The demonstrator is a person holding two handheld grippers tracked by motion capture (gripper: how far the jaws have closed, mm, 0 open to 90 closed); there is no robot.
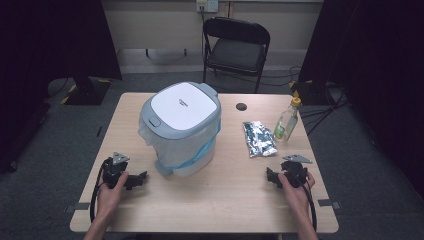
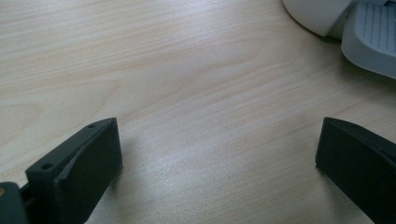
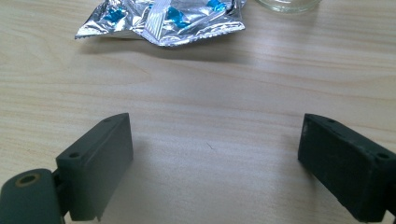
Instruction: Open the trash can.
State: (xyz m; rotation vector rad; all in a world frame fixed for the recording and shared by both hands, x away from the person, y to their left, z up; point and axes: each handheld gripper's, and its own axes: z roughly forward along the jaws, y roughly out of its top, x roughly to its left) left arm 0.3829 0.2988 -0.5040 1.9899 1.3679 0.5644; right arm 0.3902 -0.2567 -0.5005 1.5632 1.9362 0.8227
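Worktop (image 1: 225, 200): pale wood, rectangular, carries all items.

Pedal bin (image 1: 181, 127): largest item, grey w/ white lid shut, clear liner w/ blue band showing below the rim. Stands upright, left of centre, nearer the far edge. Its grey foot pedal (image 2: 373, 37) faces the near-left corner; seen at top right of the left gripper view.

Foil packet (image 1: 259, 138): silver w/ blue print, lies flat, right of the bin, apart from it, toward the right edge. Crumpled, in the right gripper view it lies ahead of the jaws, not touching.

Bottle (image 1: 287, 120): clear glass, yellow cap, upright, just beside the packet on its far-right side, near the right edge. Contents prob. greenish liquid, too small to confirm.

Left gripper (image 1: 142, 177): held low at the near-left part of the worktop, jaws wide apart, nothing between them, pointing toward the bin base, short of the pedal.

Right gripper (image 1: 268, 176): near-right part, jaws wide apart, bare wood between them, near the packet but clear of it.
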